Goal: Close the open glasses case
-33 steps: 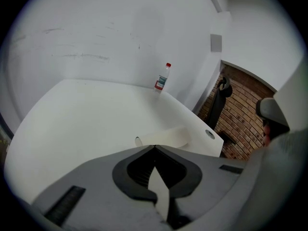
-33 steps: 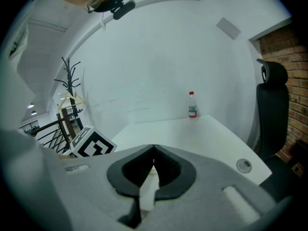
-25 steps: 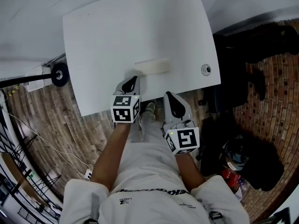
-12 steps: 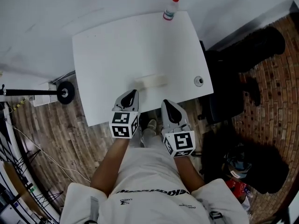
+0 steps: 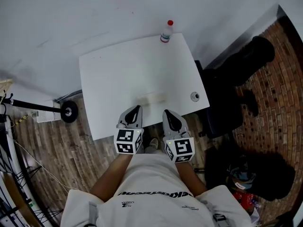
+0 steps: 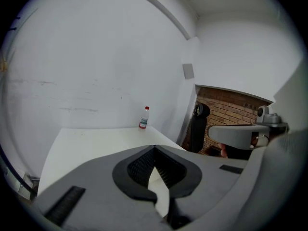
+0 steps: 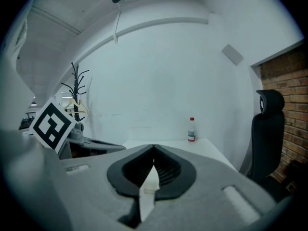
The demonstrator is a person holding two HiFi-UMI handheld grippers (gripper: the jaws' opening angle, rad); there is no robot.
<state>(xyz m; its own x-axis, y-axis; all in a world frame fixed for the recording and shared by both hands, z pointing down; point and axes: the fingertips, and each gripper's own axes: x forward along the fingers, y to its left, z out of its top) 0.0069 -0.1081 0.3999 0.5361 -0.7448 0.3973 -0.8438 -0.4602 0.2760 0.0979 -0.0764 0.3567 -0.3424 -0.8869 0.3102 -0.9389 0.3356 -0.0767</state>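
- The left gripper (image 5: 136, 109) has its jaws pressed together with nothing between them.
- The right gripper (image 5: 167, 113) likewise has its tips meeting and is empty.
- The glasses case (image 5: 151, 98) lies on the white table (image 5: 118, 74) near its front edge, just beyond both sets of tips and touching neither.
- The case is pale and looks closed.
- A bottle (image 5: 165, 32) stands at the far edge.

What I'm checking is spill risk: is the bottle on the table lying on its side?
No, the bottle stands upright, red cap on top, at the far corner of the table.
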